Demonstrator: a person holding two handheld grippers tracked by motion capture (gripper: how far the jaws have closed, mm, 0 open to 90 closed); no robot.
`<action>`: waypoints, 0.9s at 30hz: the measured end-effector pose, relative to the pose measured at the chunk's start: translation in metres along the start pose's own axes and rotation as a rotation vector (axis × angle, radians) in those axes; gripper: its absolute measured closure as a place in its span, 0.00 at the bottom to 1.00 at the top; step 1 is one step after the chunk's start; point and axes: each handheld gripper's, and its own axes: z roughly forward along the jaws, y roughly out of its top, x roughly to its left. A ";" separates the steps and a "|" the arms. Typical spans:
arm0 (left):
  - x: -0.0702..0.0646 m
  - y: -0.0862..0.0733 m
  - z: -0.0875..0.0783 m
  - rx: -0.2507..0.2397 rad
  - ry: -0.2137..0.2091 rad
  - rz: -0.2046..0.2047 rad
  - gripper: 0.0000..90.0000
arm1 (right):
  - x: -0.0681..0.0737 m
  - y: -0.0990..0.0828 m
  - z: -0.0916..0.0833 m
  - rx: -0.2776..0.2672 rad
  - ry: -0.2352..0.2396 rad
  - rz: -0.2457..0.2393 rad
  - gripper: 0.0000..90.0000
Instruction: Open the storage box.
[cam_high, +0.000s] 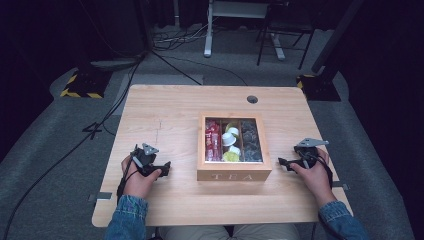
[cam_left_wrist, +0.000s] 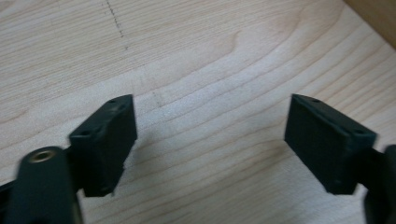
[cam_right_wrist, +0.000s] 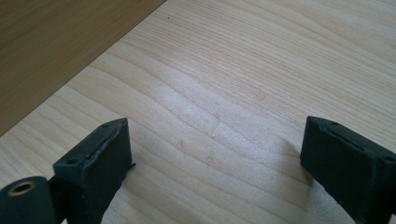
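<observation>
Both hands rest on the pale wooden table (cam_high: 165, 210), left gripper (cam_high: 163, 169) and right gripper (cam_high: 283, 164) gaping empty, flanking the glass-lidded wooden tea box (cam_high: 234, 175).

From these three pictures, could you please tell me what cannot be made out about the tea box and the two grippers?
- Tea box, high view: packets in its three compartments are too small to identify; the glare on its top hides whether a clear lid covers them.
- Left gripper, high view: jaws too small to judge there; the left gripper view shows them apart over bare table.
- Right gripper, high view: partly hidden by the hand.
- Right gripper view: the box wall is cut off by the edge.
</observation>
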 end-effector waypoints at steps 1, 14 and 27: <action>0.000 0.001 -0.002 -0.002 0.003 0.006 0.23 | 0.000 0.000 0.000 0.000 0.000 0.001 0.09; -0.017 0.017 -0.034 -0.020 -0.036 0.018 0.27 | 0.000 0.000 0.000 0.000 0.000 -0.001 0.09; -0.054 0.034 -0.056 -0.059 -0.144 0.110 0.29 | 0.000 0.000 0.000 0.000 0.000 -0.001 0.09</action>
